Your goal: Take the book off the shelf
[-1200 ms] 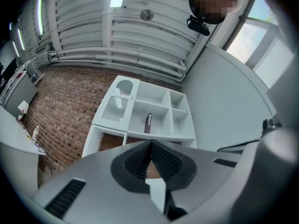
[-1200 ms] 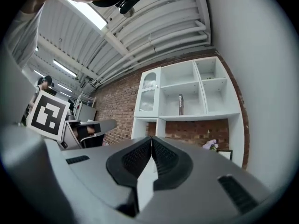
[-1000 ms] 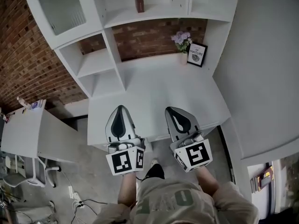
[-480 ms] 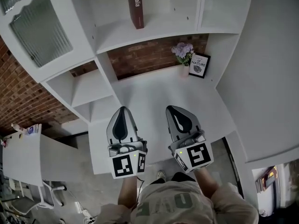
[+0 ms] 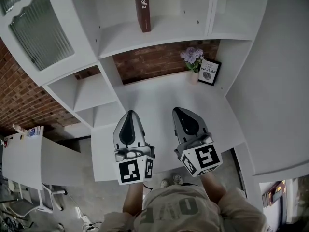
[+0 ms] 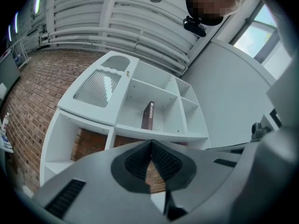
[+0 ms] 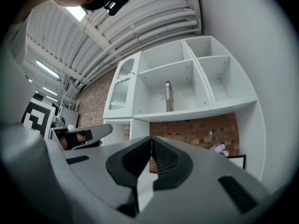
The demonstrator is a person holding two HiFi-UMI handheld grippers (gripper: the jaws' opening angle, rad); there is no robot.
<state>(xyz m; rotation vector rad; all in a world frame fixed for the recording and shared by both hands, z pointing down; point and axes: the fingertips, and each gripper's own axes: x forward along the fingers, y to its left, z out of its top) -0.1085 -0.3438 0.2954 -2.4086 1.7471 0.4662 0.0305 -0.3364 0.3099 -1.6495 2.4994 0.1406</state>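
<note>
The left claw [image 5: 129, 116] and right claw [image 5: 179, 114], both pinched shut and empty, have edged in over the worktop [image 5: 159, 95], yet the book [image 5: 142, 8] stands untouched on its shelf [image 5: 164, 30], seemingly well beyond reach.

Walls: brick wall [image 5: 21, 98] on L & showing behind the furniture; plain white wall [image 5: 275, 71] on R.
Floor: grey floor [image 5: 96, 197], looks like concrete, cables lying bottom L.
Shelving: white shelf unit [image 5: 169, 30] against the brick, open cubbies, w/ a ribbed-glass door [image 5: 41, 35] top L.
Desk: white desk [image 5: 159, 100] right under it, top runs back to the brick.
Side: 2nd white table [image 5: 29, 158] far L, apart from the desk.
Ceiling: white ribbed ceiling [image 6: 117, 13], pipes running along it.
Light: strip lights [image 7: 46, 69] on up there; bright window [image 6: 261, 36] on R in left gripper view.
</note>
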